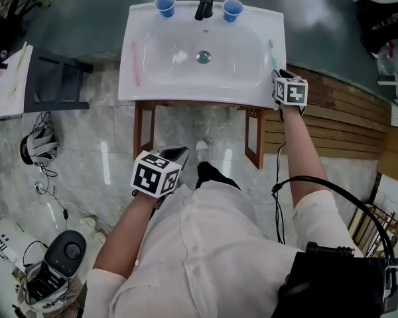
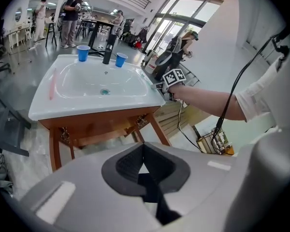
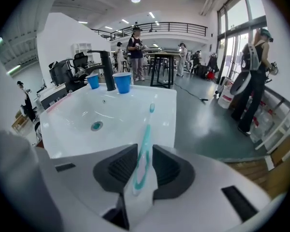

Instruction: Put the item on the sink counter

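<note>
A teal and white toothbrush (image 3: pixel 145 138) lies along the right rim of the white sink counter (image 1: pixel 140 25), its head pointing toward the far edge; in the head view the toothbrush (image 1: pixel 274 61) shows just beyond my right gripper (image 1: pixel 279 78). My right gripper (image 3: pixel 145 154) is open, and the handle lies between its jaws with a gap at the side. My left gripper (image 1: pixel 175 155) hangs low in front of the sink stand, away from the counter. In its own view the left gripper (image 2: pixel 144 151) is shut with nothing in it.
Two blue cups (image 1: pixel 164 5) (image 1: pixel 232 8) flank the black faucet (image 1: pixel 204 0) at the back. A pink toothbrush (image 1: pixel 135 61) lies on the left rim. A dark stool (image 1: pixel 60 81) stands to the left, a wooden slatted platform (image 1: pixel 345 118) to the right. Cables and devices (image 1: pixel 60 257) lie on the floor.
</note>
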`<state>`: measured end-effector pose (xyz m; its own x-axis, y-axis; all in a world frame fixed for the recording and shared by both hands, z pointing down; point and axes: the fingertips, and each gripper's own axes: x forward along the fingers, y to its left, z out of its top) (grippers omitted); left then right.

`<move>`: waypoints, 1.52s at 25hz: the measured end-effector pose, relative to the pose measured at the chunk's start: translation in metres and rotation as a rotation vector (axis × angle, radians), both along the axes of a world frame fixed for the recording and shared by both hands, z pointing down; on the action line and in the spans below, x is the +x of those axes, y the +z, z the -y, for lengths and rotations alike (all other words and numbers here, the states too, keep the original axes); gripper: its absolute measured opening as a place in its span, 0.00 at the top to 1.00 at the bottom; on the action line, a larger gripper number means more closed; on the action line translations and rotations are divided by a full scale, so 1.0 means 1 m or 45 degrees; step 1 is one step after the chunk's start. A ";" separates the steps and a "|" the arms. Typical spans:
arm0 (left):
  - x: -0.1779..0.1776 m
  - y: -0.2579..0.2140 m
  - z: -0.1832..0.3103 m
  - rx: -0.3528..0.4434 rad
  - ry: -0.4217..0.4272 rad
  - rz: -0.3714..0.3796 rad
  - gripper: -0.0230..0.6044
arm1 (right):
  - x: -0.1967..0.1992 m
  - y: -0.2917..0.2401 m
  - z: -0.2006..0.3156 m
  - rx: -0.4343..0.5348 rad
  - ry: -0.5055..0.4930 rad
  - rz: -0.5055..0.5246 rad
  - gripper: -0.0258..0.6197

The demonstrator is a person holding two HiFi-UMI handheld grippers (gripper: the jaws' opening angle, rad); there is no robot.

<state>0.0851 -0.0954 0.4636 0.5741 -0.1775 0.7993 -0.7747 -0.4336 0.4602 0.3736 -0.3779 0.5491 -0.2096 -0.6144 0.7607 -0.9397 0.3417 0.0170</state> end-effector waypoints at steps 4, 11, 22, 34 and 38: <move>-0.003 0.003 0.001 -0.008 -0.004 -0.005 0.95 | -0.001 0.002 0.000 -0.009 0.028 0.034 0.84; -0.004 -0.003 0.003 0.006 -0.009 -0.008 0.95 | 0.004 -0.002 0.000 -0.009 0.084 0.054 0.87; -0.024 -0.010 -0.041 0.060 0.011 -0.030 0.95 | -0.018 -0.035 -0.058 0.034 0.110 0.104 0.87; -0.070 -0.010 -0.135 0.097 0.034 -0.063 0.95 | -0.107 -0.060 -0.189 0.043 0.042 0.155 0.87; -0.086 -0.001 -0.172 0.094 0.024 -0.071 0.95 | -0.152 -0.043 -0.246 0.004 -0.010 0.201 0.87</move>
